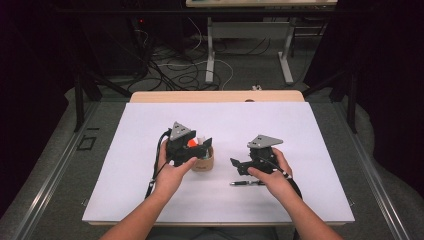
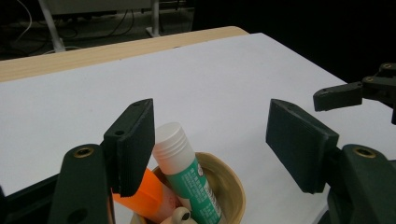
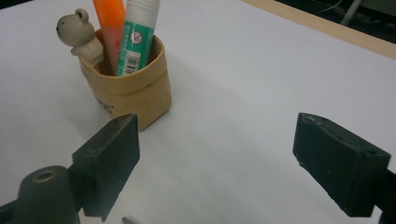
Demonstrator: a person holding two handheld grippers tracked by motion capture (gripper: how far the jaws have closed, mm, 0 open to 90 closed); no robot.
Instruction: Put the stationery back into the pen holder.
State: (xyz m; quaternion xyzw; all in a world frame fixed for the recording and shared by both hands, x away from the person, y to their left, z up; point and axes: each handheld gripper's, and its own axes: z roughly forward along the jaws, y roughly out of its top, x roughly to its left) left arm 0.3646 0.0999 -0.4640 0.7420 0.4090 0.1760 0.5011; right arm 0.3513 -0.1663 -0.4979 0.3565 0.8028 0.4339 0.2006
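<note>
Here, line by line:
Table: a white table [image 1: 280,130] with a wooden far edge, seen from the high view.
Cup: a tan cup [image 1: 204,162] stands on the table left of centre; the right gripper view shows it [image 3: 128,88] as a soft paper-like pot with a rolled rim.
Glue stick: a green-and-white glue stick [image 2: 184,168] stands tilted in the cup, white cap up.
Marker: an orange marker [image 2: 147,198] leans in the cup just beside the glue stick, partly hidden behind one finger in the left gripper view.
Bear: a small beige bear [image 3: 79,35] hangs on the cup's rim.
Pen: a dark pen [image 1: 247,183] lies flat on the table, near the person's right hand and apart from the cup.
Left gripper: the left gripper [image 1: 192,147] hangs right over the cup; its fingers [image 2: 133,144] are spread, nothing pinched, the glue stick's cap just beside one of them.
Right gripper: the right gripper [image 1: 240,165] hovers above the pen, fingers [image 3: 109,158] spread wide over bare table, holding nothing.
</note>
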